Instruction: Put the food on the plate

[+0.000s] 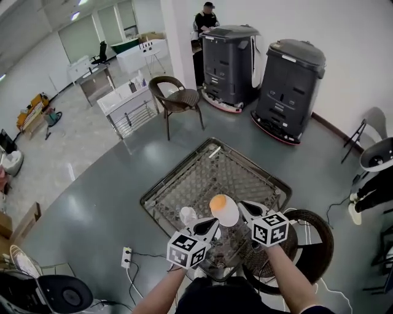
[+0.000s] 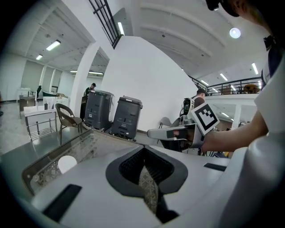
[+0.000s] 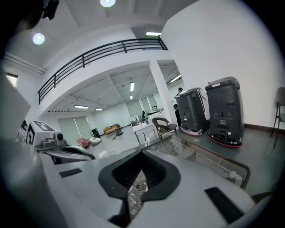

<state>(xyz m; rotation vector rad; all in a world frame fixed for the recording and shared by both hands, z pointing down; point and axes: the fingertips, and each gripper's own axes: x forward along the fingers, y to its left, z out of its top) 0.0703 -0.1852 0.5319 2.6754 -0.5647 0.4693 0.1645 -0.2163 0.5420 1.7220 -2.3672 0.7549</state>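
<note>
On the patterned glass table (image 1: 184,184), near its front edge, lies a white plate (image 1: 228,214) with an orange round food item (image 1: 217,202) at its far rim. A small white object (image 1: 187,215) sits just left of it, and shows as a pale disc (image 2: 67,164) in the left gripper view. My left gripper (image 1: 212,222) hovers just in front of the plate, jaws together and empty (image 2: 143,149). My right gripper (image 1: 241,205) is at the plate's right side, also shut with nothing in it (image 3: 141,154). Each gripper sees the other (image 2: 153,132) (image 3: 87,156).
Two dark grey machines (image 1: 258,67) stand beyond the table, with a person (image 1: 206,18) behind them. A brown chair (image 1: 177,98) is at the far left, a wicker chair (image 1: 313,239) at the table's right. A power strip (image 1: 126,256) lies on the floor.
</note>
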